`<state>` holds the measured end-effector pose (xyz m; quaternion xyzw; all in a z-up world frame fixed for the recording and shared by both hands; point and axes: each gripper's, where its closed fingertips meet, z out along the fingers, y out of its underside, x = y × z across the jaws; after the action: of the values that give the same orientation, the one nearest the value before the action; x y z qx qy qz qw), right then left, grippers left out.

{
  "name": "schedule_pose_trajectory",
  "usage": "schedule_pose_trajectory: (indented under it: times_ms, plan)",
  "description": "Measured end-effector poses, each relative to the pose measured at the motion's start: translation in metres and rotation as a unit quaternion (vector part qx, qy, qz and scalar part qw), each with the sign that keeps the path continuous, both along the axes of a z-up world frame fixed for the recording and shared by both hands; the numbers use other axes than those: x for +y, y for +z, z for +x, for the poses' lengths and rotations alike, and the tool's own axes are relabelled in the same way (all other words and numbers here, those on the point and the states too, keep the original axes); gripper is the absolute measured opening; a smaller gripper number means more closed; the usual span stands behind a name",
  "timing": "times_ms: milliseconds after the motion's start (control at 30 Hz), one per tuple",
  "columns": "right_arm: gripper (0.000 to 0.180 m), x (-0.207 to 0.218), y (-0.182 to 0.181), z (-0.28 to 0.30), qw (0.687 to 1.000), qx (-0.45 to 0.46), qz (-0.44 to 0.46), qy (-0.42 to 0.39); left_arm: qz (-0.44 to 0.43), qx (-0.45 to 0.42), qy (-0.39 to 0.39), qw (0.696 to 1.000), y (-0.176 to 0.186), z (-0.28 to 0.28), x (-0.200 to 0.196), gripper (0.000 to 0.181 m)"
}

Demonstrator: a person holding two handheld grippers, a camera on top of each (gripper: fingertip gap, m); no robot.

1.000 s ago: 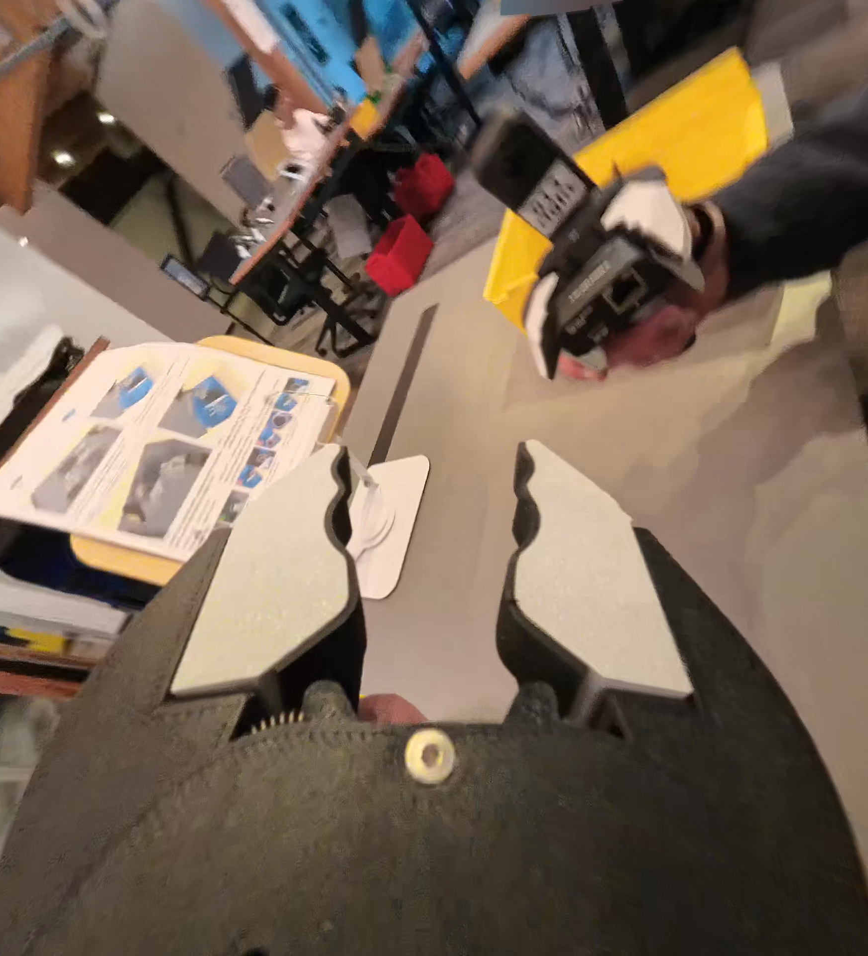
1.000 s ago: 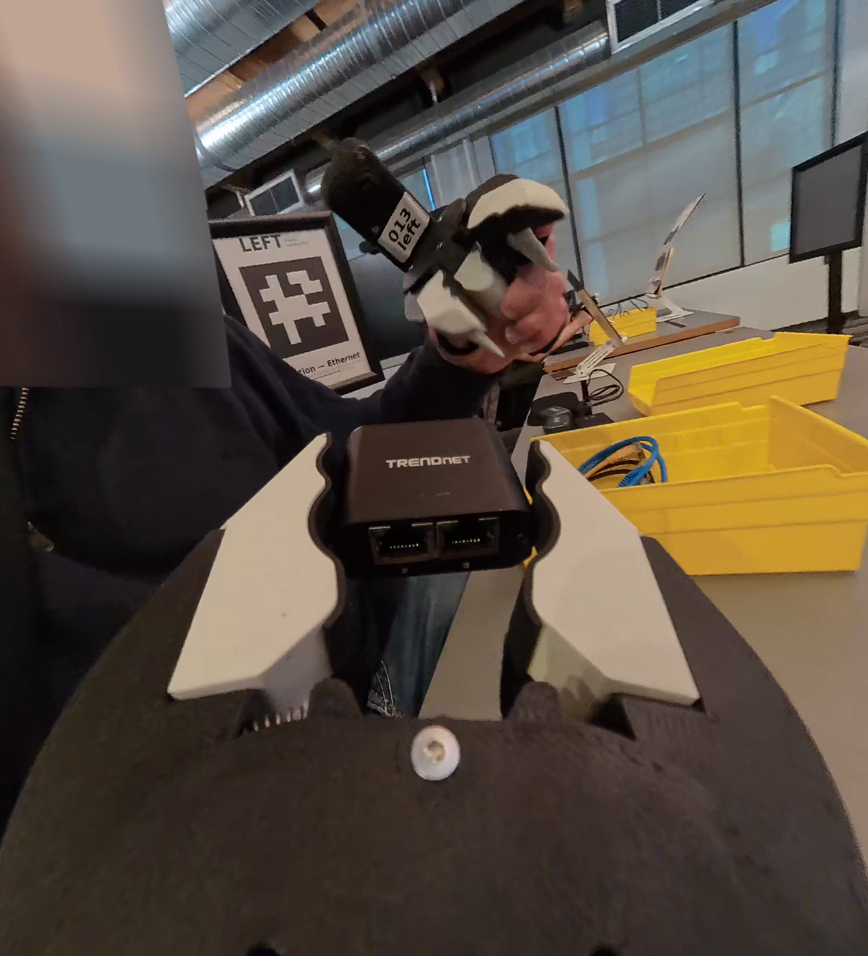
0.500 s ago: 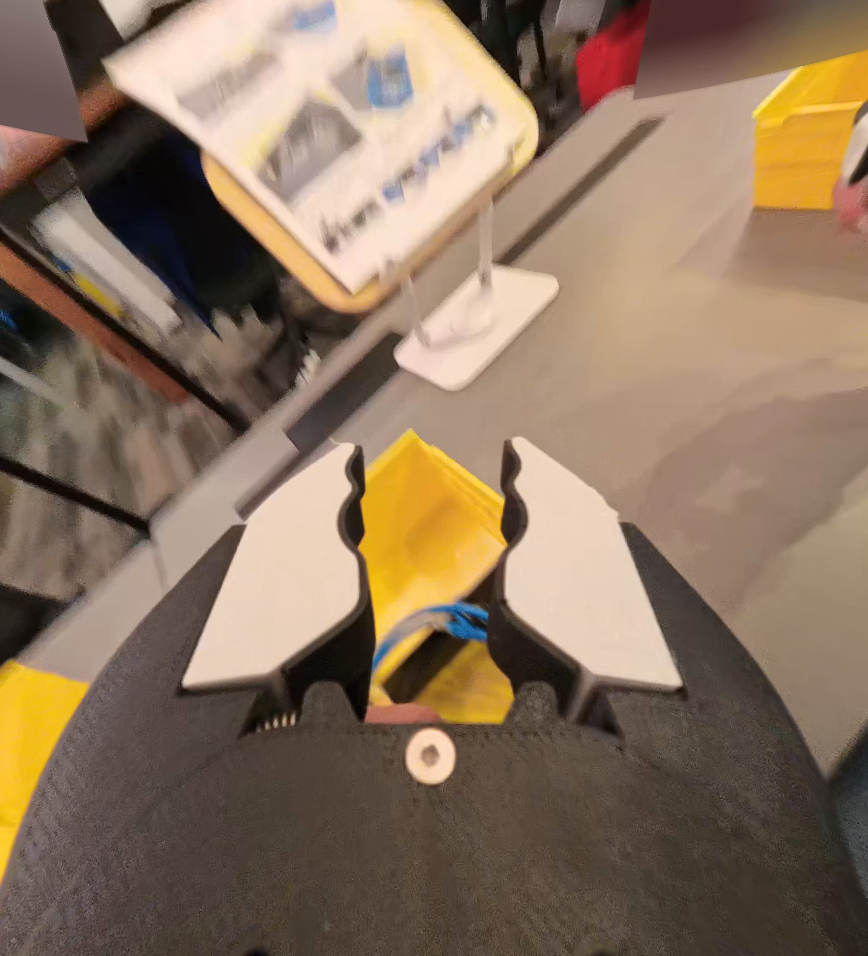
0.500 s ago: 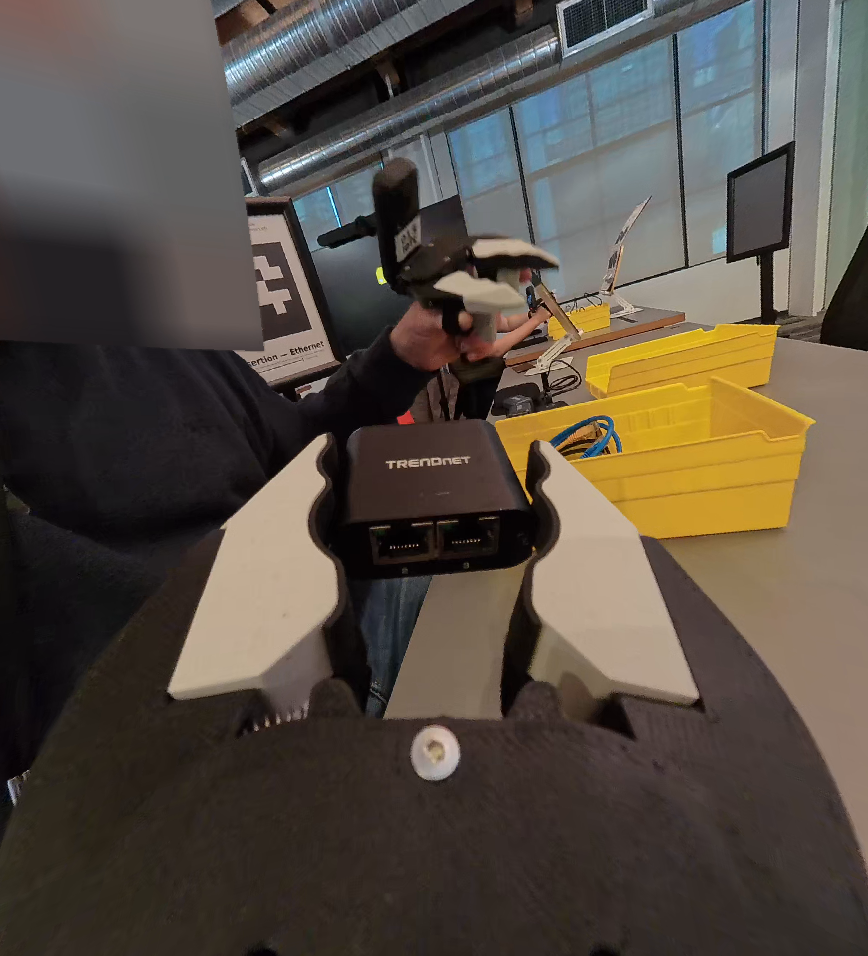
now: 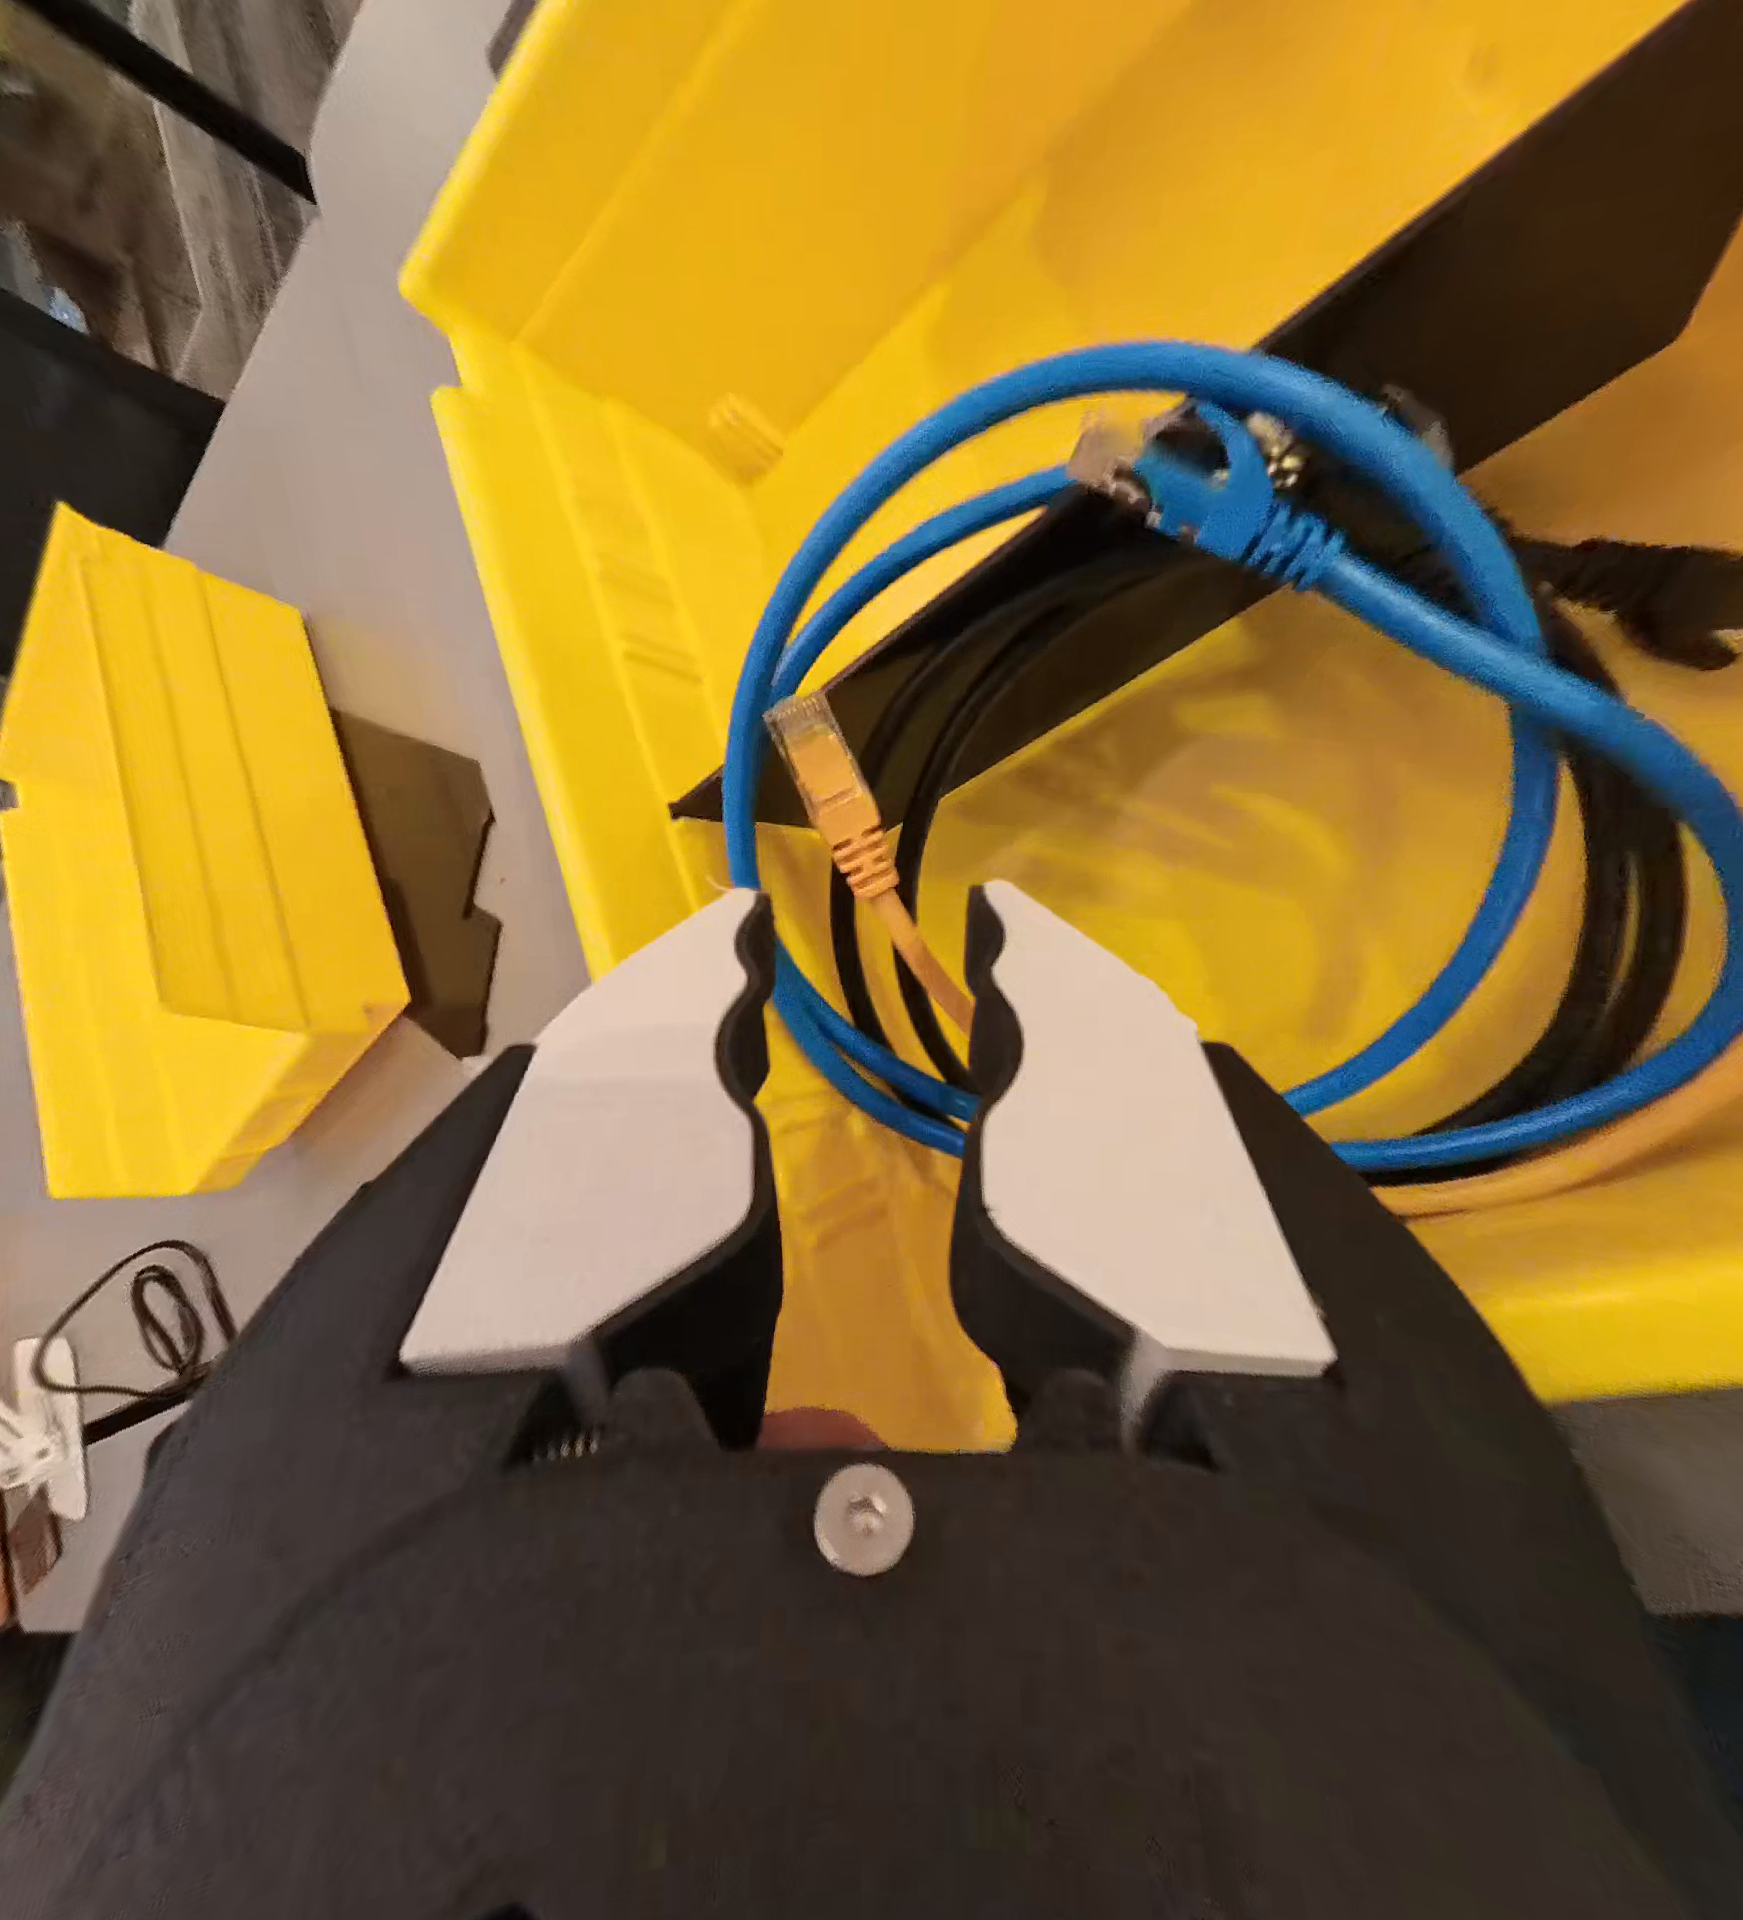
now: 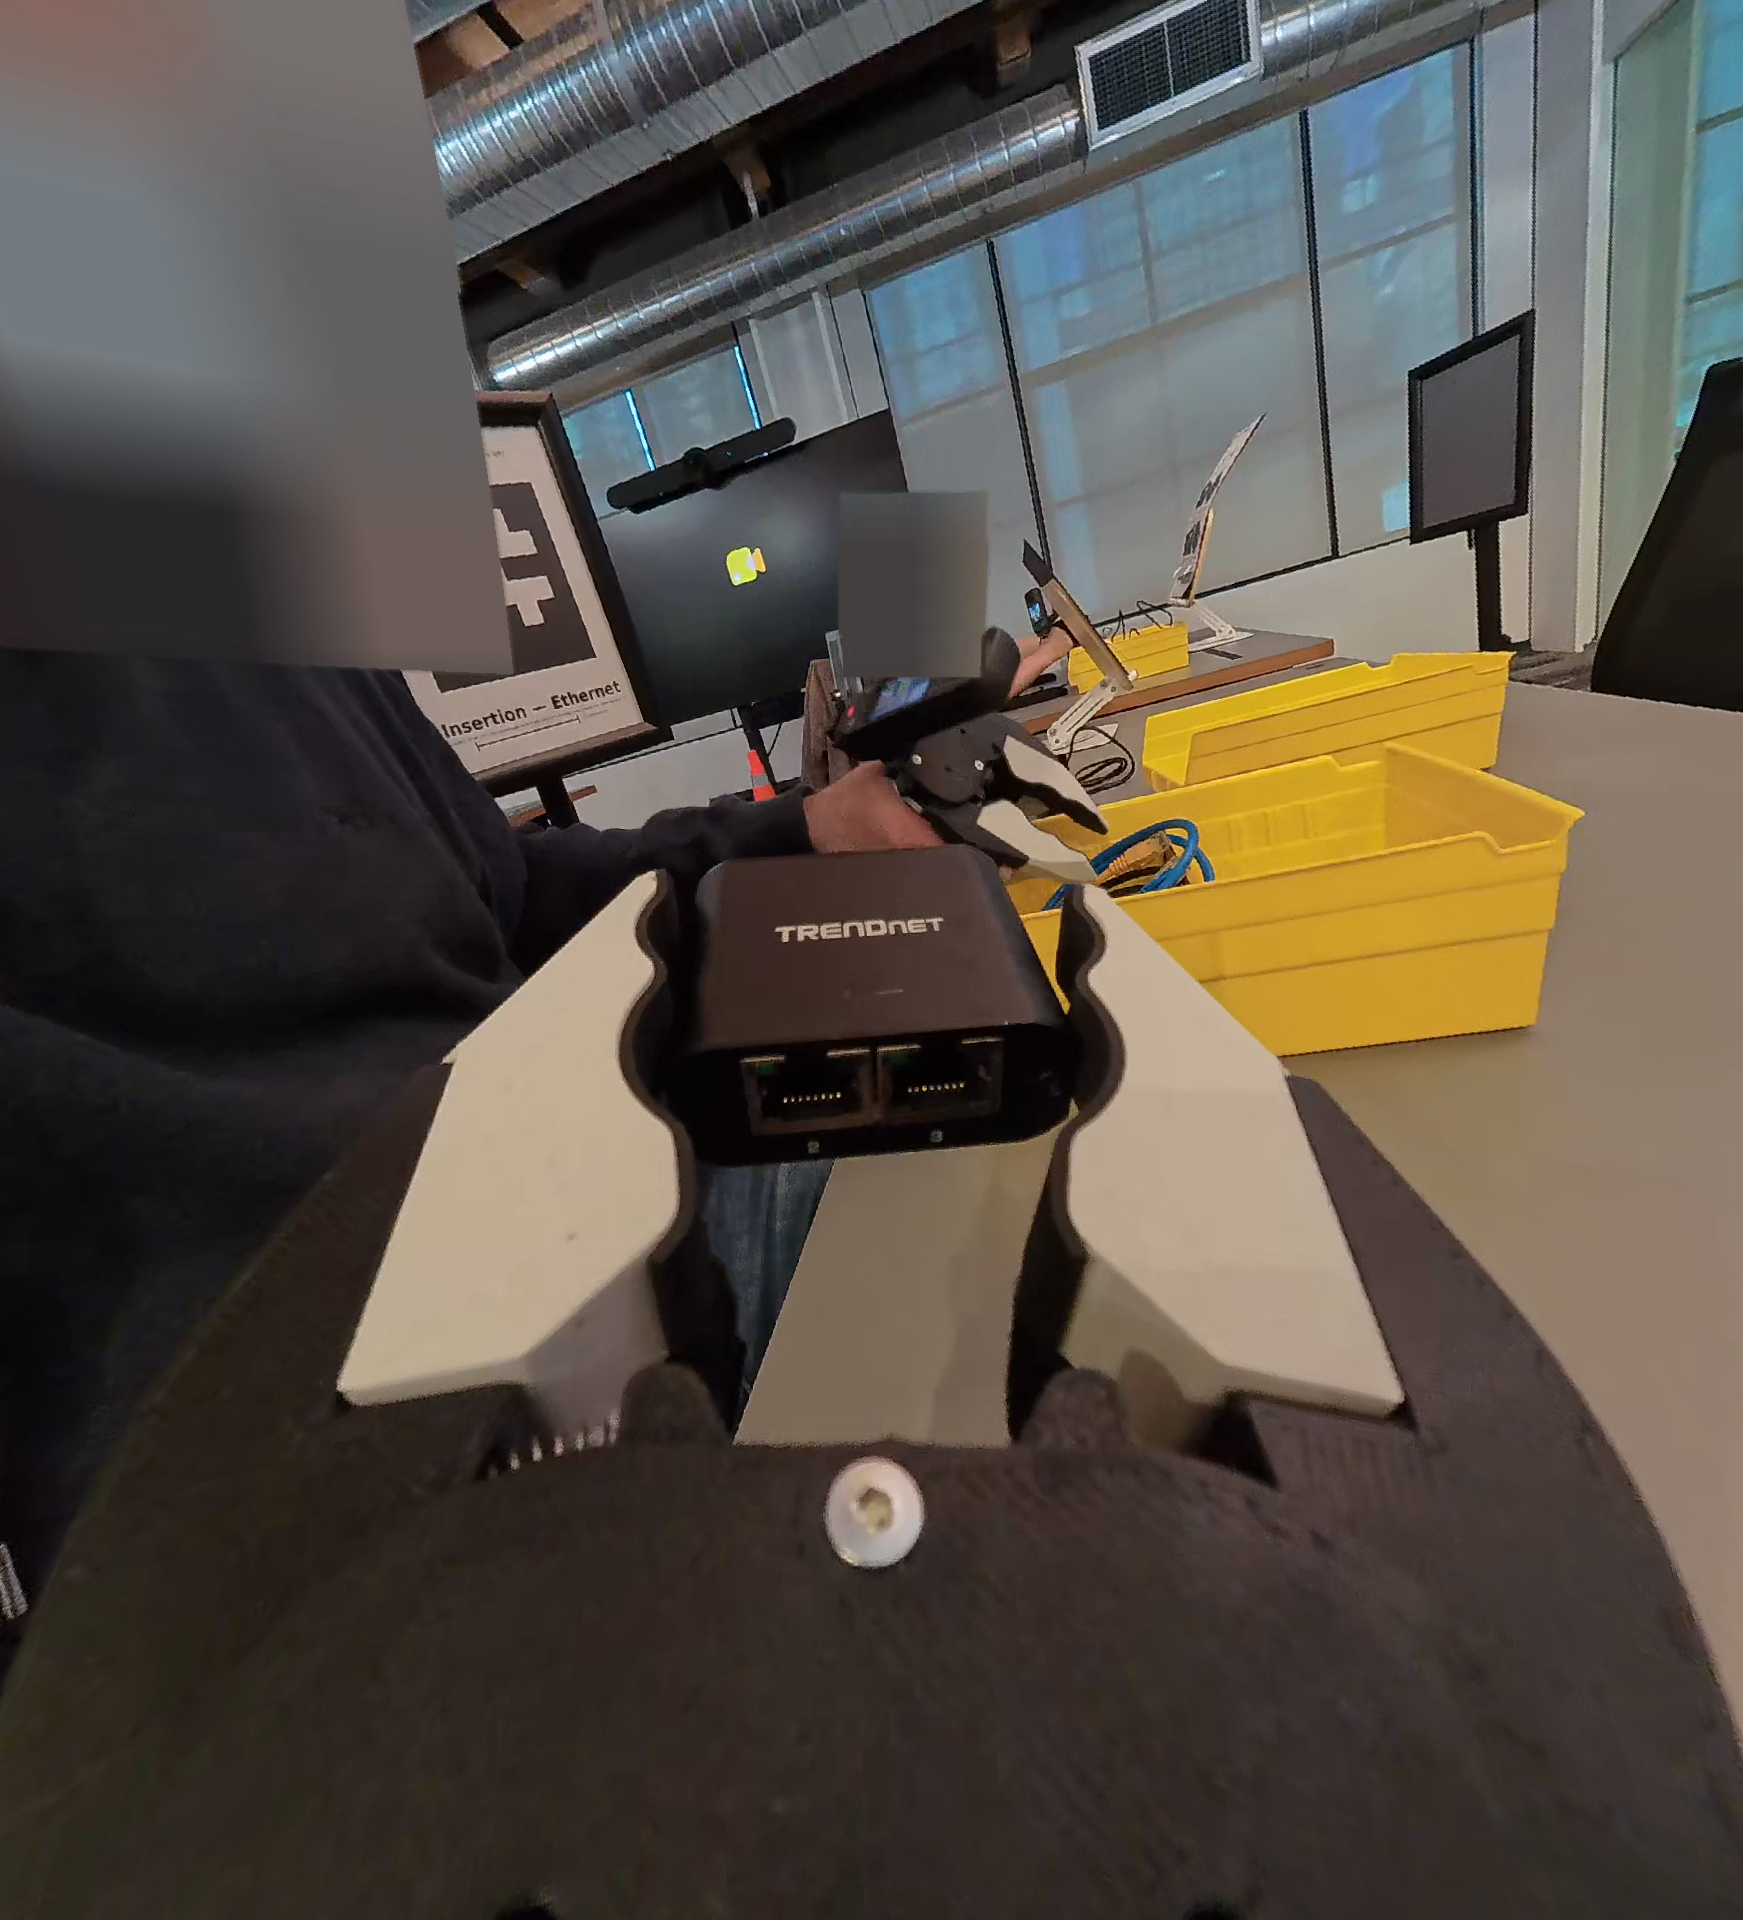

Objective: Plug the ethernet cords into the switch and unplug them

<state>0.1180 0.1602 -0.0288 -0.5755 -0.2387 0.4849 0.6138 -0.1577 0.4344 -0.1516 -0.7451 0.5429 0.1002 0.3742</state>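
A grey bench (image 6: 1625, 1091) is seen in an open workroom with large windows and exposed ducts. Two yellow bins are set on it; the nearer bin (image 5: 950, 260) holds three coiled ethernet cords. The blue cord (image 5: 1636, 758) is looped over a black cord (image 5: 1615, 935), its plug resting on a dark divider. The orange cord's plug (image 5: 820, 769) is pointed up toward the bin's far wall. The left gripper (image 5: 867, 935) is angled down into this bin, its jaws apart around the cords and clamped on nothing. The black switch (image 6: 872, 987) is clamped in the right gripper (image 6: 872, 935) above the bench's near edge, ports facing the camera, long axis along the fingers.
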Motion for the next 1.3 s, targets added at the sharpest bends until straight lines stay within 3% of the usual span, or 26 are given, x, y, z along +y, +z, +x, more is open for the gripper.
schedule_pose_trajectory:
  times_ms: [167,233,400,833,900,1100,1300]
  plan:
    - [0.072,0.000,-0.002,-0.003,1.000,0.001,0.002,0.004,-0.009,0.010,0.022,1.000,-0.014,-0.003,0.013,0.034]
    - [0.072,0.001,-0.002,-0.003,1.000,0.004,0.003,0.005,-0.016,0.015,0.025,0.999,-0.017,-0.002,0.014,0.013]
    - [0.072,0.001,-0.002,-0.001,1.000,0.008,0.005,0.002,-0.023,0.014,0.030,0.999,-0.017,0.000,0.019,0.009]
    - [0.073,-0.002,-0.001,0.010,1.000,0.005,0.010,-0.013,0.127,-0.066,-0.026,0.989,0.095,0.014,0.011,0.008]
    - [0.073,-0.003,-0.001,0.011,1.000,0.005,0.011,-0.015,0.104,-0.057,-0.043,0.992,0.099,0.021,0.006,0.008]
    - [0.073,-0.007,0.001,0.013,1.000,0.004,0.016,-0.018,-0.096,-0.005,-0.108,0.989,0.059,0.031,-0.021,0.009]
    - [0.073,-0.008,0.001,0.016,1.000,0.009,0.016,-0.020,-0.129,-0.115,-0.151,0.973,0.083,0.051,-0.020,0.008]
